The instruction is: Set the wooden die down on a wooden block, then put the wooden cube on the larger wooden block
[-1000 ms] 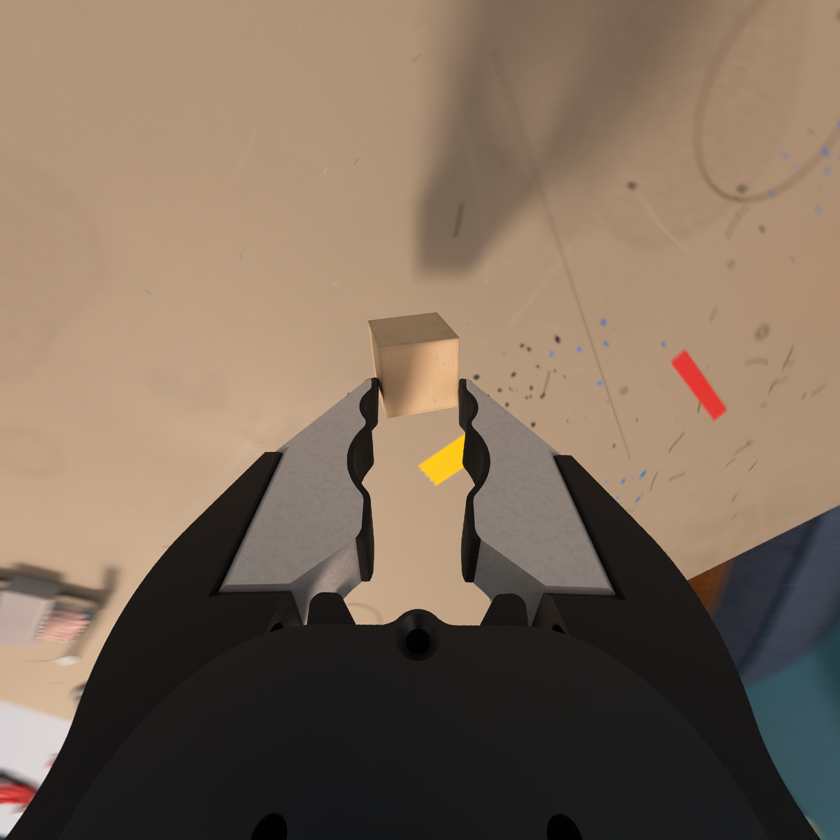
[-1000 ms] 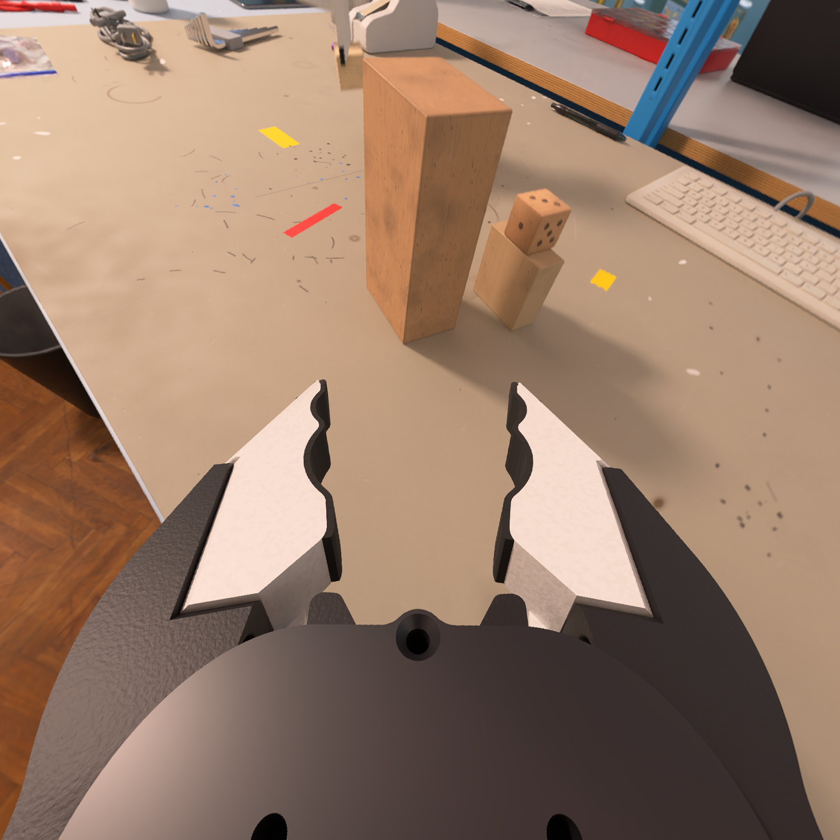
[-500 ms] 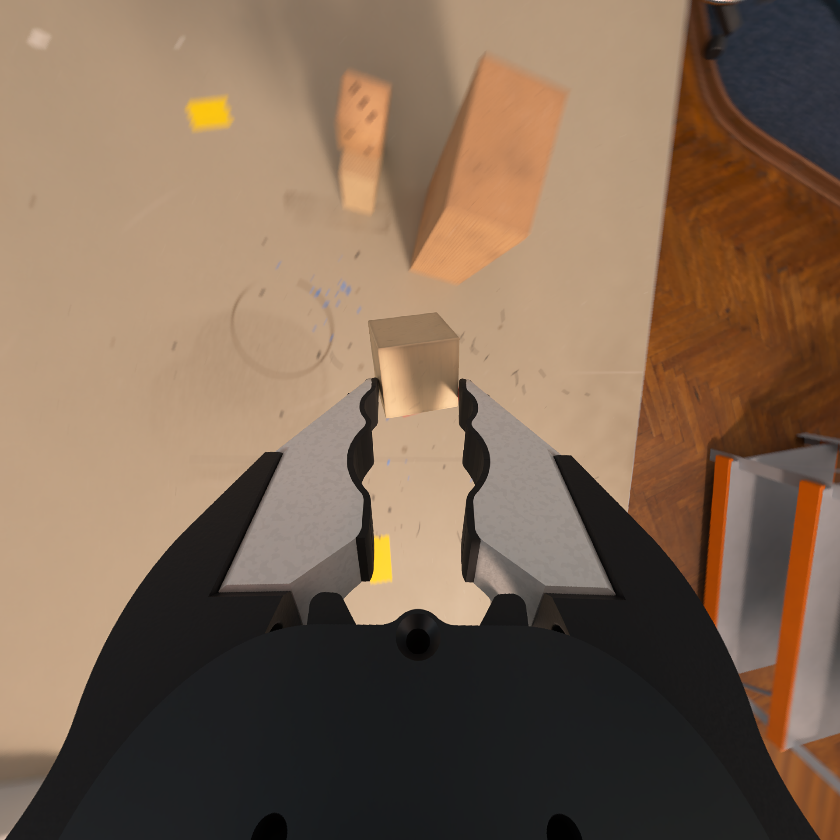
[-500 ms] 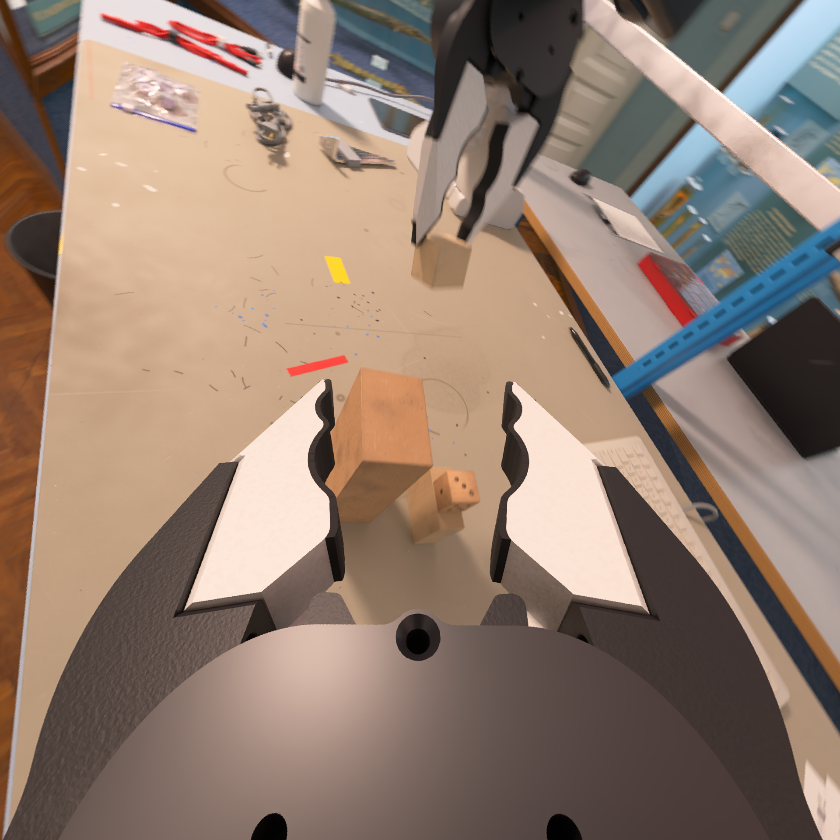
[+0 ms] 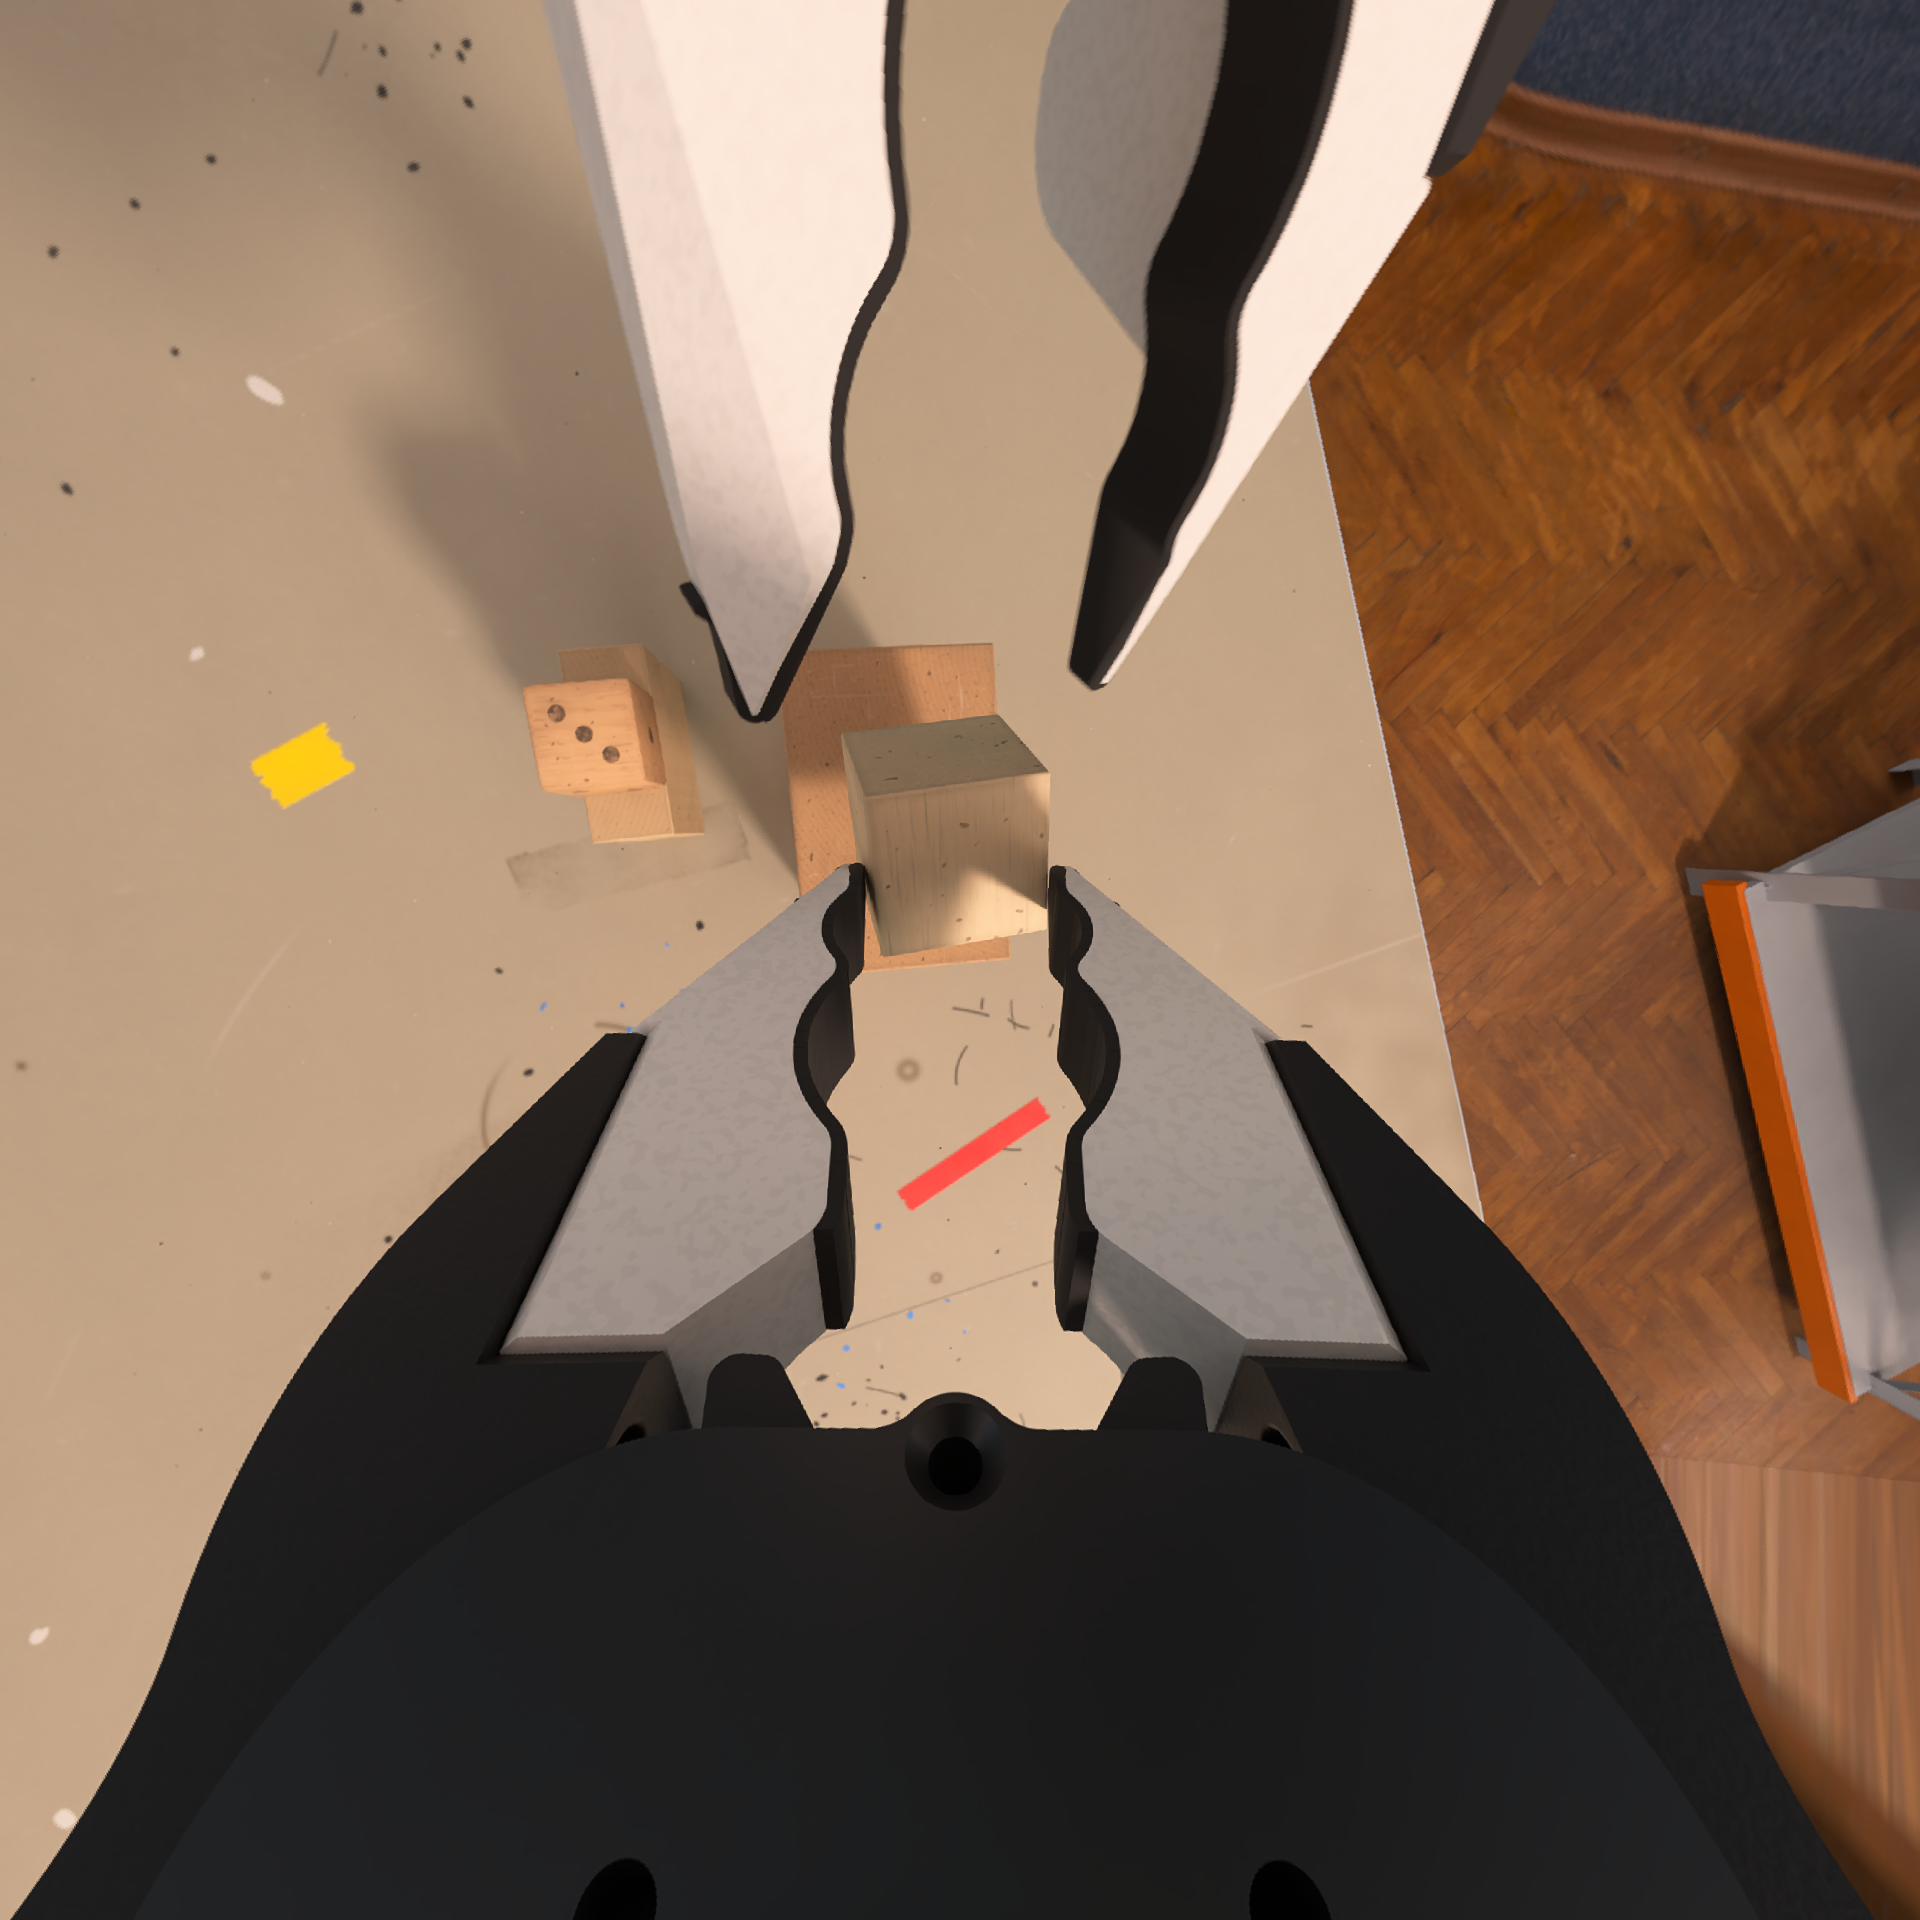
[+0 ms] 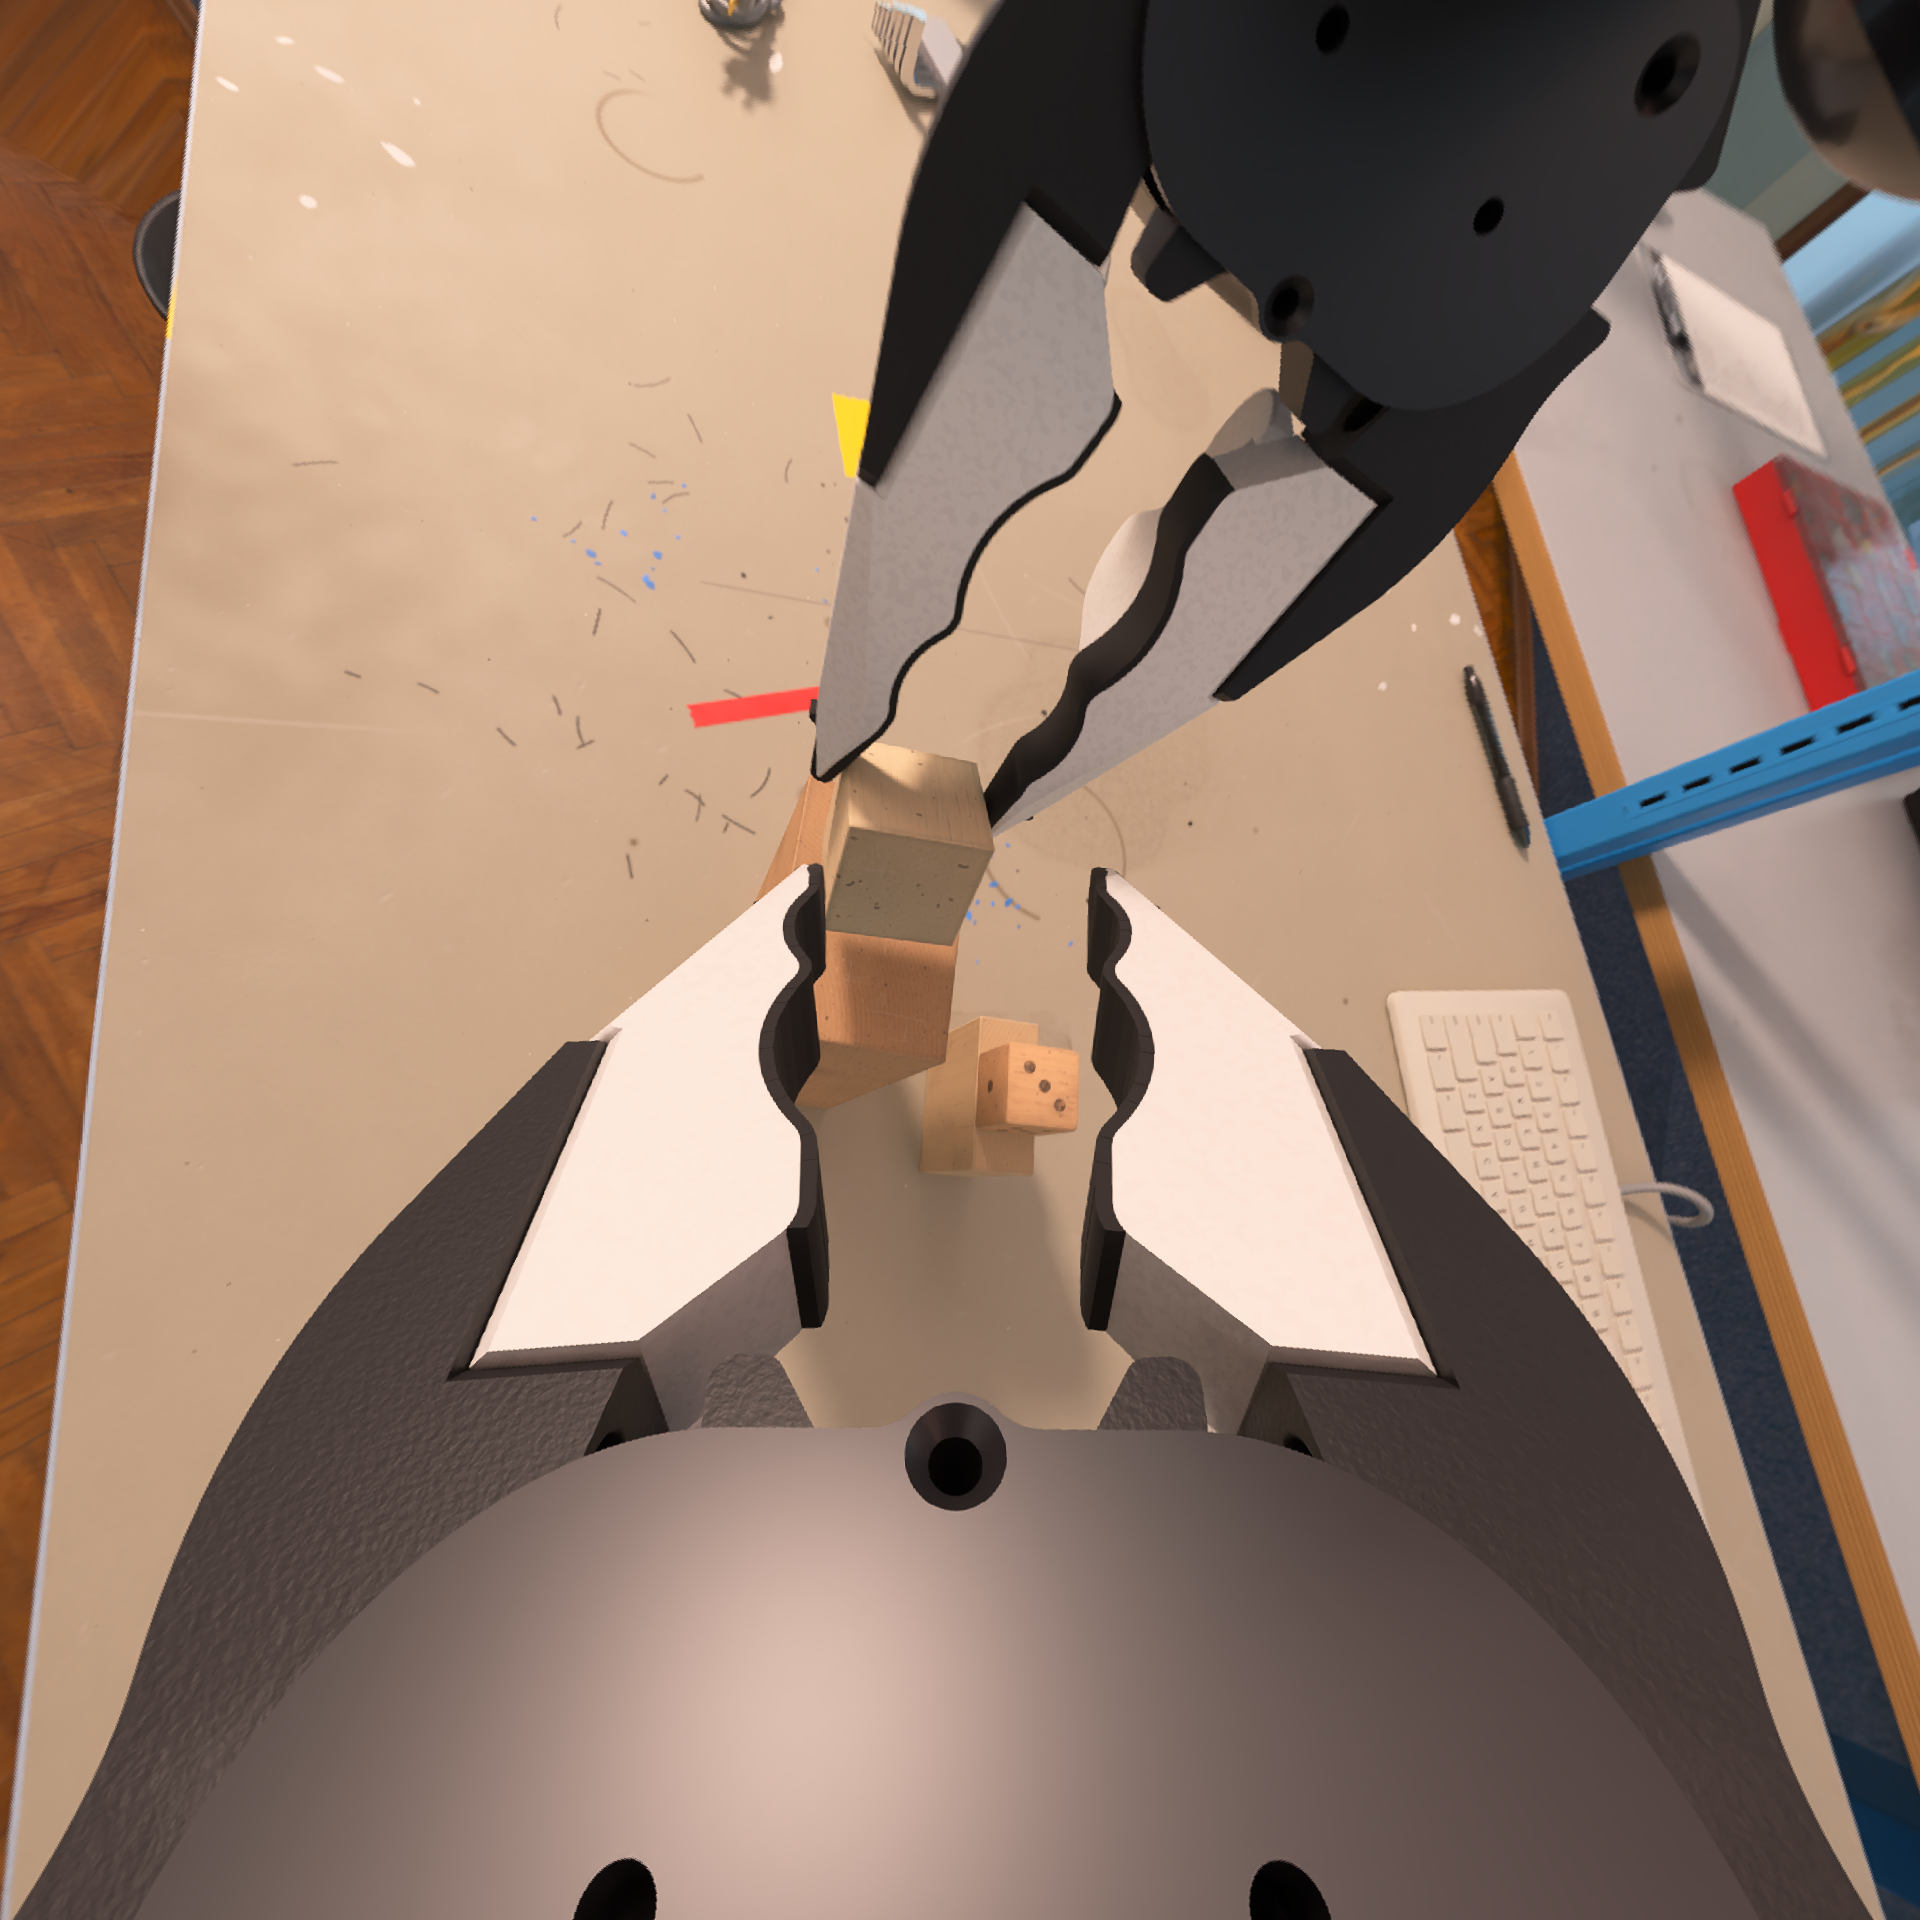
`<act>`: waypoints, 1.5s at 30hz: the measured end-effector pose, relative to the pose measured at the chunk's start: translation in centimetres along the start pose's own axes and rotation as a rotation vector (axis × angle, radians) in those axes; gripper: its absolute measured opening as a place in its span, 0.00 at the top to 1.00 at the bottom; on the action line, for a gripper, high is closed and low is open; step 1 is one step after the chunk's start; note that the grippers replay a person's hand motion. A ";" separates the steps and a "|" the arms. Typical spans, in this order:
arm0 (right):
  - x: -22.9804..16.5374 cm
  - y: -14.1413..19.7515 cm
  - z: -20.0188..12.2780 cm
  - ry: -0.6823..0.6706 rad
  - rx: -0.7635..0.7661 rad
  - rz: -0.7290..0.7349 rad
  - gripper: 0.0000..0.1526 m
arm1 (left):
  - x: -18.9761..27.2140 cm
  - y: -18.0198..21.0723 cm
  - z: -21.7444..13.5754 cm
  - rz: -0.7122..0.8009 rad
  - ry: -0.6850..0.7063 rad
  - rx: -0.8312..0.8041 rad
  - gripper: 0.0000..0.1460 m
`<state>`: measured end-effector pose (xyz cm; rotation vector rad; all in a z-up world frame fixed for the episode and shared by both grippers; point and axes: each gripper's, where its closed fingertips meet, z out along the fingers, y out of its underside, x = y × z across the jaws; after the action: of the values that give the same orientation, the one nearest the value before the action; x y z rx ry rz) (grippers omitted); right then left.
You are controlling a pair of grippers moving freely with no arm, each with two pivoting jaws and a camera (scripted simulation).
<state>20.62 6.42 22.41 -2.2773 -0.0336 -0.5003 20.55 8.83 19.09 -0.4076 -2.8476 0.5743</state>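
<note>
The left gripper [image 5: 954, 894] is holding the pale wooden cube [image 5: 951, 831] between its jaws, which are closing on the cube's two sides. The cube is hanging over the top face of the larger wooden block [image 5: 888, 707], the tall reddish one standing on the table [image 5: 208, 1039]; whether the cube is touching that top face cannot be told. Just beside the larger wooden block, the wooden die [image 5: 592, 736] is sitting on the smaller wooden block [image 5: 649, 805]. The right gripper [image 6: 954, 914] is hovering above the larger wooden block with its jaws spread apart and gripping nothing. A red tape strip [image 5: 971, 1153] is lying on the table near the larger block.
</note>
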 end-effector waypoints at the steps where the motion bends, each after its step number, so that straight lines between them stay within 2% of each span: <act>1: 0.0 0.2 0.0 -0.004 -0.012 0.009 0.68 | 0.1 -0.1 0.1 0.006 0.003 -0.001 0.76; 9: -0.9 0.7 0.6 -0.067 -0.040 0.009 0.72 | 0.0 -0.4 0.3 0.003 -0.001 0.019 0.76; 30: -0.8 3.6 2.2 -0.037 -0.148 0.017 0.78 | -0.9 -0.1 2.1 -0.032 -0.020 -0.005 0.76; 33: -0.7 3.9 1.9 -0.038 -0.138 0.042 0.79 | -1.5 -0.3 2.4 -0.037 -0.057 0.033 0.53; 34: -0.6 4.0 1.7 -0.039 -0.129 0.055 0.79 | -1.9 -0.4 2.4 -0.032 -0.093 0.050 0.49; 38: 0.6 4.3 0.1 -0.027 -0.097 0.107 0.79 | -3.8 -0.8 0.8 -0.042 -0.302 0.136 0.36; 45: 3.8 6.9 -2.5 -0.030 -0.092 0.205 0.79 | -4.6 0.4 -4.0 -0.158 -0.593 0.403 0.26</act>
<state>24.52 -0.62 20.51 -2.3454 0.2099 -0.3668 25.94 9.18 21.83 0.0776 -3.1248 1.3979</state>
